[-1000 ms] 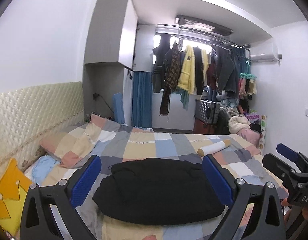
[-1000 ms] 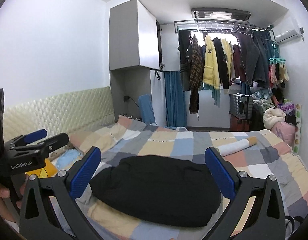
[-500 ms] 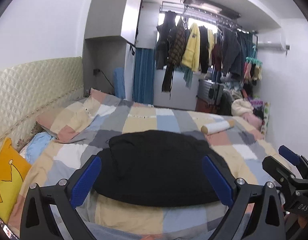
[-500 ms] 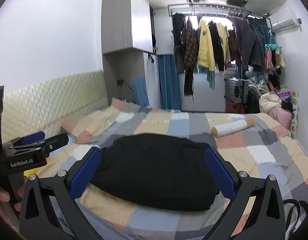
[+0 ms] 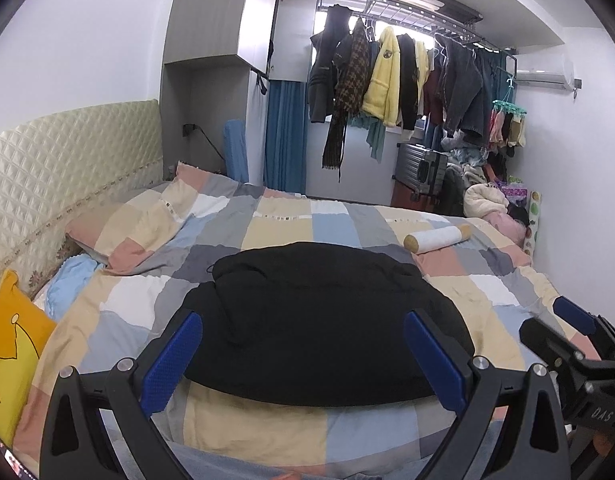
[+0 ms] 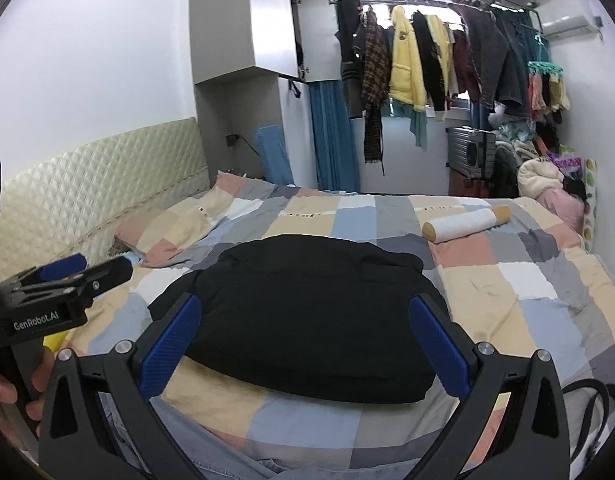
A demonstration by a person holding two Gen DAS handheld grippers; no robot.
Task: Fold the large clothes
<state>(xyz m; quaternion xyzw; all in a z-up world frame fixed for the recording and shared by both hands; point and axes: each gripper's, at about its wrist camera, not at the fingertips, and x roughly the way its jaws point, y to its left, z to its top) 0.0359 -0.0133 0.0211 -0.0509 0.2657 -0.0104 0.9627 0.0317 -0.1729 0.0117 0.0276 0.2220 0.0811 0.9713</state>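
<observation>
- Two blue-padded fingers of the left gripper (image 5: 303,360) stand wide apart in the left wrist view, holding nothing, with the black garment (image 5: 323,328) lying between and beyond them in a folded mound on the checked bedspread (image 5: 347,224). The right gripper (image 5: 575,344) shows at the right edge, off the cloth.
- A white roll (image 5: 437,238) lies on the bed beyond the garment, well apart from it (no obstacle to the fold).
- In the right wrist view the right gripper (image 6: 307,352) is likewise spread and empty, the black garment (image 6: 307,320) resting near the bed's front edge. The left gripper (image 6: 67,284) hovers at the left, clear of the cloth; whether its fingers are parted cannot be told from this side.
- Judging by its rounded, puffed edges, the garment looks thick, soft and fairly bulky: it should sag and slump when lifted rather than hold shape. Taking it at the two near corners, pinching through all layers, seems the safest hold.
</observation>
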